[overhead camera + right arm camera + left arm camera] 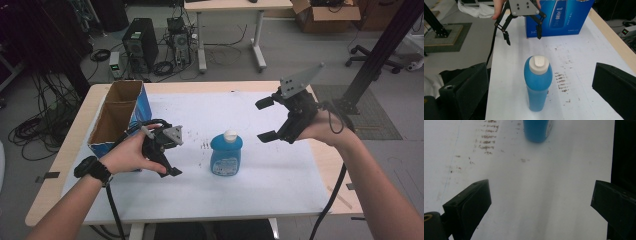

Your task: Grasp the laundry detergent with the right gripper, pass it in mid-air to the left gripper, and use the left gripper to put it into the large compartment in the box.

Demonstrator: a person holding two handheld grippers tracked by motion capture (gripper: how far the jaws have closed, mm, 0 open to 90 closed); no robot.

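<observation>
Right now, a blue bottle (226, 154) with a white cap (538, 64) is stood upright near the middle of the high view, on the white sheet of the bench (280, 165). It is not touched by anything. The right tongs (266, 119) are held up in the air at the right of the frame, with the jaws spread wide and nothing between them. In the right gripper view the bottle is seen straight ahead, in the middle of the frame, between the two black jaws but farther off. The left tongs (167, 157) are held low at the left of the bottle, pointed down at the sheet; they are spread wide too and hold nothing. A blue box (120, 117) with its top open is stood at the left of the frame.

It looks like the reaching step is in hand. Next, the right tongs should be brought down around the bottle's body and squeezed shut. Care is needed so the tall bottle is not knocked over.
</observation>
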